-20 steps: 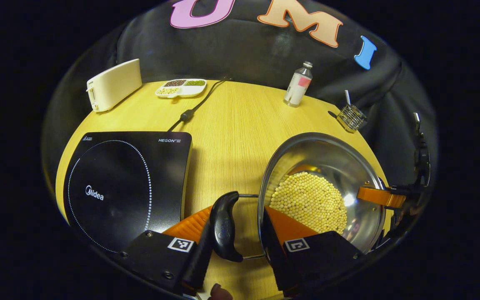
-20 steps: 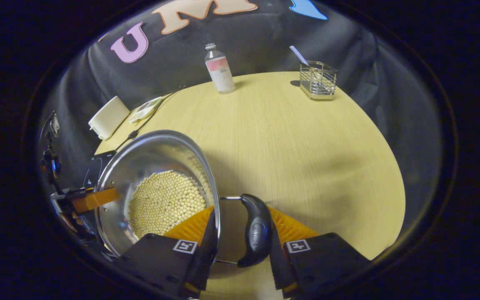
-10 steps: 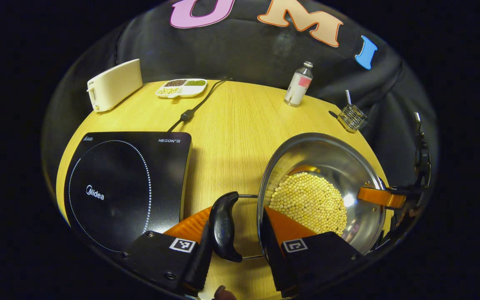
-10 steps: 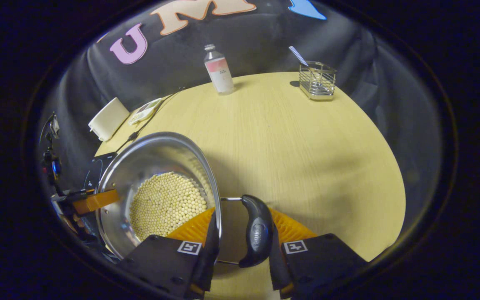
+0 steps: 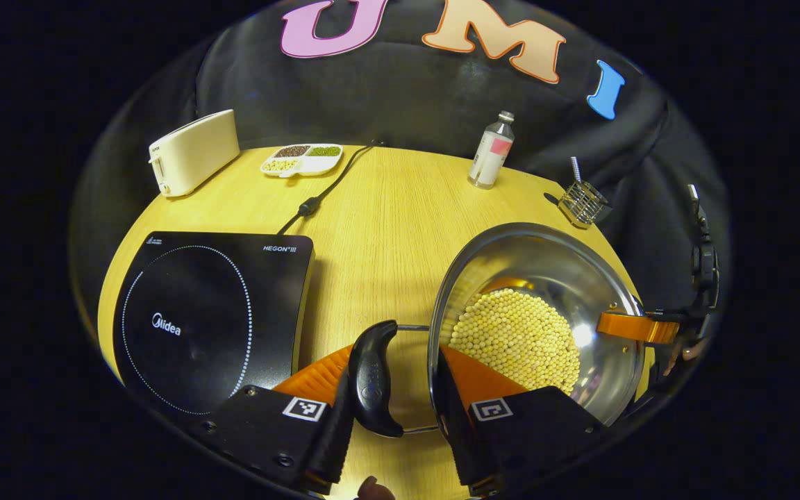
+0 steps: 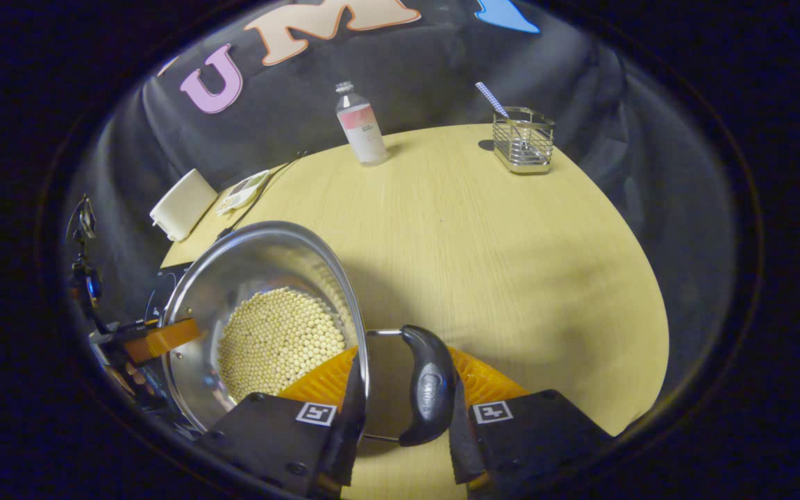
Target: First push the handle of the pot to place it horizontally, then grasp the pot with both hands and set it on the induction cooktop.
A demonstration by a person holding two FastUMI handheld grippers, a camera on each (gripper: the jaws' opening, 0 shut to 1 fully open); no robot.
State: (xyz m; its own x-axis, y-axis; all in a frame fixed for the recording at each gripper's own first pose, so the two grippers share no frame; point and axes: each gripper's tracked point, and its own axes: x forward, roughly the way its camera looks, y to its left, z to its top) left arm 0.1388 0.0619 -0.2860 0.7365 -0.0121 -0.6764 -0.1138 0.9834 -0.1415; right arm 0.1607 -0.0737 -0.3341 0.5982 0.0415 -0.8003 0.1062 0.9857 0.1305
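Left gripper view: the left gripper (image 5: 394, 389) pinches across the pot (image 5: 535, 312), one finger outside the black handle (image 5: 372, 378), the other inside the rim against the wall. The pot, holding pale beans (image 5: 518, 337), sits right of the induction cooktop (image 5: 212, 316) on the bench (image 5: 386, 208), apart from it.

Right gripper view: the right gripper (image 6: 400, 396) clamps the pot's (image 6: 261, 312) opposite handle (image 6: 429, 385) and rim likewise. A bottle (image 6: 360, 126) and a wire holder (image 6: 523, 139) stand far back.
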